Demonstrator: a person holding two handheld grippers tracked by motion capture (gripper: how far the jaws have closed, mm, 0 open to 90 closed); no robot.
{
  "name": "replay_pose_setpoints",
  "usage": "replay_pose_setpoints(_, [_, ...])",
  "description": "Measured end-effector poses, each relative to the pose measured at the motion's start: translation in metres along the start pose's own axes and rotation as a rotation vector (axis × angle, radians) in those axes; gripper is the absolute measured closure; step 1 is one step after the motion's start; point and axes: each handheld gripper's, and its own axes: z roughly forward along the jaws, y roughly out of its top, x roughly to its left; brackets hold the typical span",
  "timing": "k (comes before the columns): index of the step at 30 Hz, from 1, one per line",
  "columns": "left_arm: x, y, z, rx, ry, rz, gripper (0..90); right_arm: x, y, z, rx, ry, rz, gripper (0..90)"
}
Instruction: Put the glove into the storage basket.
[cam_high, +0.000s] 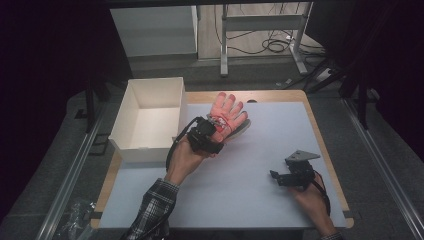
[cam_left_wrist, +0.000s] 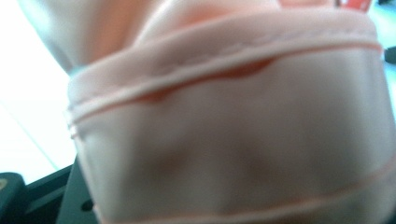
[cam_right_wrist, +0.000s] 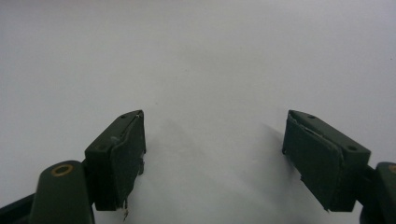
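Pink fabric glove (cam_high: 227, 114) (stitched cuff), fingers spread, clamped in left gripper (cam_high: 214, 129).

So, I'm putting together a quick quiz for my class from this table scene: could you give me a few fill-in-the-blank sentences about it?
1. The left tongs are shut on a pink ____.
2. The white box stands to the ____ of the glove in the high view.
3. The right tongs have their jaws ____ above the table mat.
4. Between the right tongs' jaws there is ____.

Missing words: glove; left; open; nothing
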Motion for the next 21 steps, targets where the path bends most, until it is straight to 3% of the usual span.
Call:
replay_pose_setpoints(9, [0.016, 0.02, -0.01, -0.006, 0.025, -0.027, 39.1, 0.0, 0.0, 0.0, -0.001, -0.001, -0.001, 21.6])
replay_pose_setpoints(21, [0.046, 0.041, -0.03, -0.013, 0.1, -0.09, 38.7, 0.0, 0.0, 0.0, -0.001, -0.001, -0.001, 21.6])
